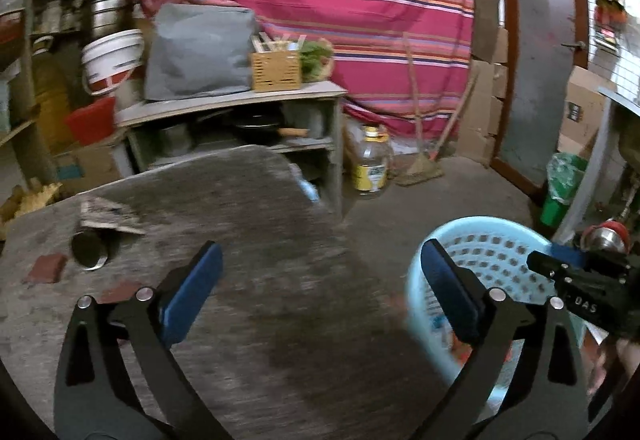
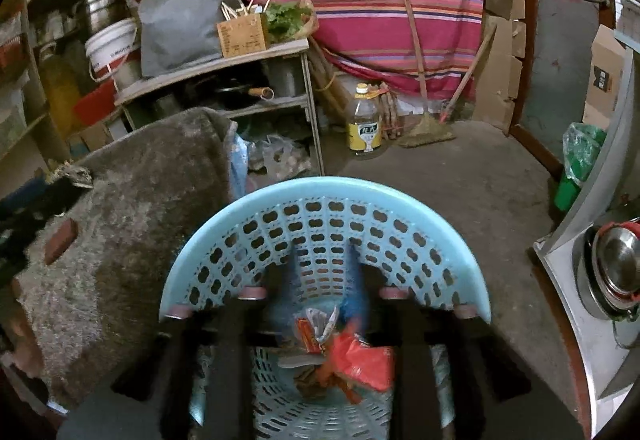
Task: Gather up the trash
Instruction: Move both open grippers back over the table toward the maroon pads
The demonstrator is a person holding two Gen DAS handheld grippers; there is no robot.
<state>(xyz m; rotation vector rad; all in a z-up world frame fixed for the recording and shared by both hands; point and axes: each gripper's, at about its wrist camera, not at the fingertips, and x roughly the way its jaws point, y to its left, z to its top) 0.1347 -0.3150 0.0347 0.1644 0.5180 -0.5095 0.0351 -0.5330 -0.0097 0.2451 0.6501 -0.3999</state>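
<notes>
My left gripper (image 1: 320, 252) stands wide open above the grey table (image 1: 260, 224), with nothing between its blue pads. Far left on the table lie a torn paper scrap (image 1: 106, 213), a small metal cup (image 1: 90, 250) and a red-brown piece (image 1: 46, 268). To the right of the table stands a light blue perforated basket (image 1: 496, 240). My right gripper (image 2: 324, 268), blurred, hangs over the basket (image 2: 324, 195) with its jaws apart and empty. Red and orange wrappers (image 2: 352, 356) lie at the bottom of the basket. The right gripper's black body (image 1: 580, 276) also shows in the left wrist view.
Behind the table a grey shelf unit (image 1: 240, 103) carries a bag, a wooden box and pans. An oil bottle (image 1: 370, 159) and a broom (image 1: 420, 167) stand on the concrete floor. A green bin (image 1: 560, 183) is at the right, beside a metal counter with a steel pot (image 2: 616, 264).
</notes>
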